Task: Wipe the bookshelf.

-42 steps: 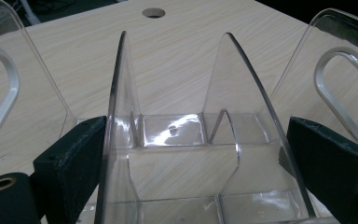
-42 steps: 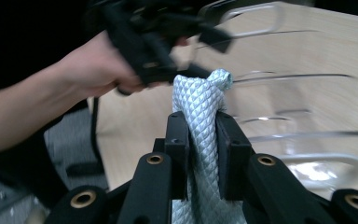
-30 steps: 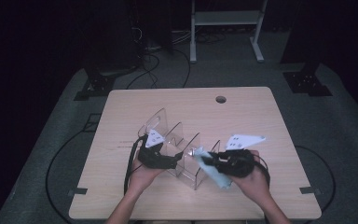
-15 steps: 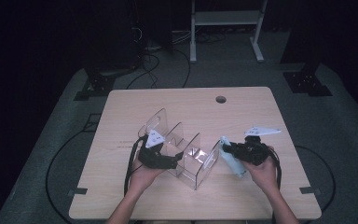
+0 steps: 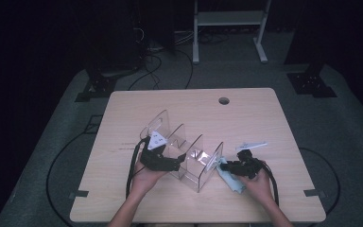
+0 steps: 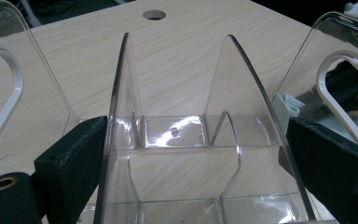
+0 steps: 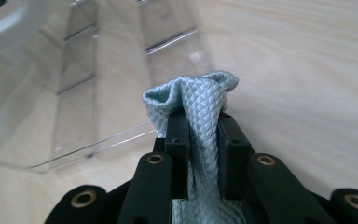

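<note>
At four o'clock of the rack (image 5: 189, 158), the right hand-held gripper (image 5: 223, 165) is pinching a cloth (image 7: 193, 105), wiping seemingly unfinished, while the left hand-held gripper (image 5: 179, 160) is clamping the rack steady.

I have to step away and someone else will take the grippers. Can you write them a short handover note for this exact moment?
Left gripper: jaws spread wide around the end of the clear plastic rack, steadying it on the table.
Right gripper: shut on a pale blue cloth, low beside the rack's right end panel.
Done: cloth picked up and brought to the rack.
Left: the cloth is outside the rack, not in any slot. Probably wipe the panels next, while the left gripper keeps the rack steady.
</note>
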Demonstrator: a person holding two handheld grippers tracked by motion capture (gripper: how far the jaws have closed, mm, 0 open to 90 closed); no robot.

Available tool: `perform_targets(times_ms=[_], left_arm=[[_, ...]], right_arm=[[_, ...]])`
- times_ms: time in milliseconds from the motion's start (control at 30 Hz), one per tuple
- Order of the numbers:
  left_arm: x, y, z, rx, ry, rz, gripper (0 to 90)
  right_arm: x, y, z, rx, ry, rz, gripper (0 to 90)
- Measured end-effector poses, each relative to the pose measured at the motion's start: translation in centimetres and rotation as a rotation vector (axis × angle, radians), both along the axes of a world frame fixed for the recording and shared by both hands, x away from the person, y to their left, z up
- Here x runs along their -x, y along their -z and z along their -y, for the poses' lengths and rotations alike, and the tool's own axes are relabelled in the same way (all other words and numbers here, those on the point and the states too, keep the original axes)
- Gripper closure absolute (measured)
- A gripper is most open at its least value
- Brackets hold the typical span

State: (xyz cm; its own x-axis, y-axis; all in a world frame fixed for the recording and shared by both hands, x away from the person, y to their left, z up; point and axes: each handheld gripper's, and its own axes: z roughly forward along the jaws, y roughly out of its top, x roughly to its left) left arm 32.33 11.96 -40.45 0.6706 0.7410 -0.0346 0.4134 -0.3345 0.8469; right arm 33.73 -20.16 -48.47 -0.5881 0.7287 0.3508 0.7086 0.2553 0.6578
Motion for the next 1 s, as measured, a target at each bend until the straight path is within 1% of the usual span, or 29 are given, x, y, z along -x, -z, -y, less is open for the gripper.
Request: perform_targets(times_ms=[100, 167, 233, 267, 300, 333, 400, 500, 567, 667, 767, 833, 933, 1000], left_arm=[[0.0, 0.0, 0.0, 0.000, -0.001, 0.001, 7.8], [0.0, 0.0, 0.0, 0.000, -0.001, 0.001, 7.7], [0.0, 0.0, 0.0, 0.001, 0.004, -0.001, 7.7], [0.0, 0.0, 0.0, 0.002, 0.009, -0.002, 7.7], [0.0, -0.1, -0.1, 0.004, 0.016, -0.004, 7.6], [-0.1, -0.1, -0.1, 0.005, 0.020, -0.008, 7.5], [-0.2, -0.1, -0.3, 0.024, 0.034, -0.016, 7.2], [-0.2, -0.2, -0.5, 0.065, 0.058, -0.043, 6.3], [-0.2, -0.2, -0.4, 0.086, 0.069, -0.049, 5.6], [-0.1, -0.2, -0.2, 0.081, 0.085, -0.044, 6.2], [0.0, -0.1, 0.0, 0.082, 0.086, -0.034, 8.9], [0.0, -0.1, 0.0, 0.082, 0.081, -0.031, 9.0], [0.1, 0.0, 0.0, 0.069, 0.069, -0.020, 12.0], [0.1, 0.0, 0.0, 0.070, 0.070, -0.018, 12.1]], right_arm=[[1.2, -0.2, -1.0, -0.005, -0.043, -0.004, 76.9], [2.1, -0.6, -1.7, -0.009, -0.079, 0.012, 76.8], [3.3, -1.2, -2.4, -0.047, -0.121, 0.025, 76.9], [3.8, -1.5, -2.6, -0.059, -0.138, 0.029, 76.9], [4.1, -1.7, -2.8, -0.057, -0.145, 0.040, 76.9], [4.3, -1.8, -2.9, -0.040, -0.146, 0.053, 76.9], [4.0, -1.7, -2.7, -0.047, -0.139, 0.050, 76.9], [3.3, -1.6, -1.8, -0.056, -0.102, 0.051, 76.9], [2.9, -1.7, -1.3, -0.056, -0.083, 0.052, 76.9], [2.2, -1.7, -0.7, -0.047, -0.050, 0.060, 76.9], [1.6, -1.6, 0.1, -0.071, -0.010, 0.051, 76.9], [1.8, -1.6, 0.3, -0.086, -0.014, 0.052, 76.9], [2.9, -2.3, -0.1, -0.083, -0.047, 0.073, 76.9], [3.8, -2.7, -0.3, -0.106, -0.074, 0.079, 76.9]])
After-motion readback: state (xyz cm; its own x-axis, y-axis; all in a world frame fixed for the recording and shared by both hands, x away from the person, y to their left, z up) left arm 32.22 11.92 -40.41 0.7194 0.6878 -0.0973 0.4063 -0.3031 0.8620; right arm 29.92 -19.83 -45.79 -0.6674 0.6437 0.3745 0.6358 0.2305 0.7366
